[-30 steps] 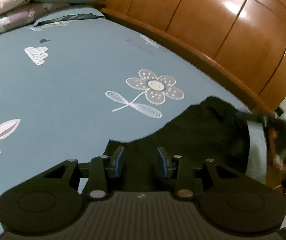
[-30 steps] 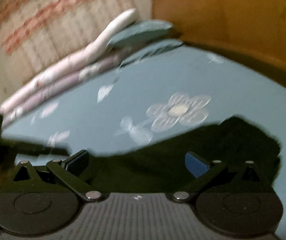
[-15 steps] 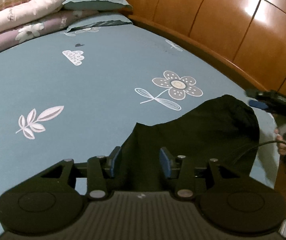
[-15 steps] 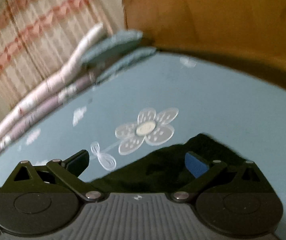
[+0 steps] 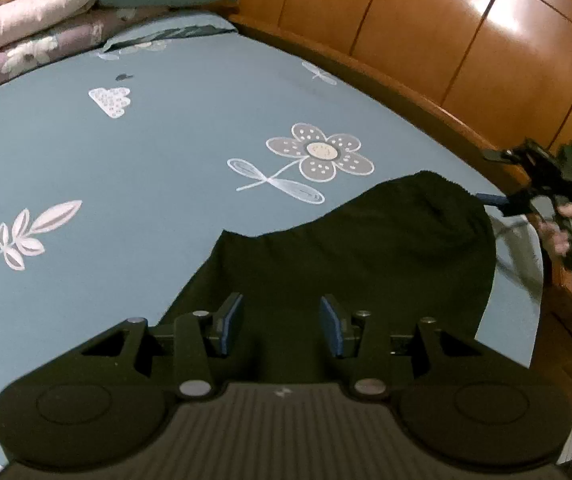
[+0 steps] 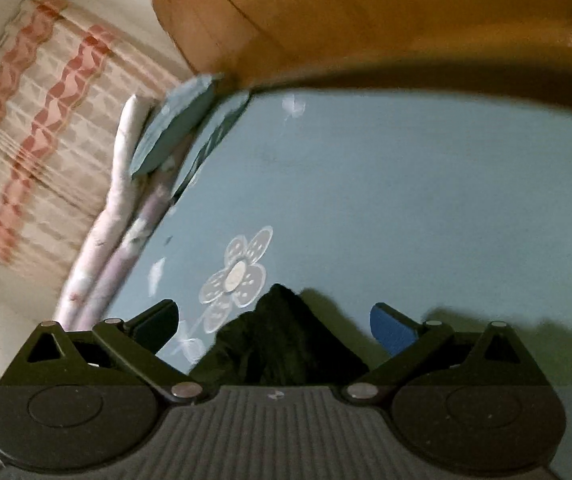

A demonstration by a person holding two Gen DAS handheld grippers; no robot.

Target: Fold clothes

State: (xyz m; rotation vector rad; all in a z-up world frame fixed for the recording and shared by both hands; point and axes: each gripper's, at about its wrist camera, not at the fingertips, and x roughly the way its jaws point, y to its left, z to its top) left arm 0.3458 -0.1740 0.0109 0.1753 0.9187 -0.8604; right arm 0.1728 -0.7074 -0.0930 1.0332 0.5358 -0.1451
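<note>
- A black fabric garment [image 5: 350, 256] lay rumpled near the corner of the blue floral-print bed sheet [image 5: 126, 168].
- Left gripper [image 5: 282, 324] and right gripper [image 6: 274, 320] hung over it, fingers apart, empty.
- No neat fold showed.

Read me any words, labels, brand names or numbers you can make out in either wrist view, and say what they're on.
None readable.
The left tongs and right tongs each carry a small pale mark on the ribbed body: a tiny emblem, no letters.
The black garment shows no tag or print.
The blue bedsheet has only flower and leaf drawings.
</note>
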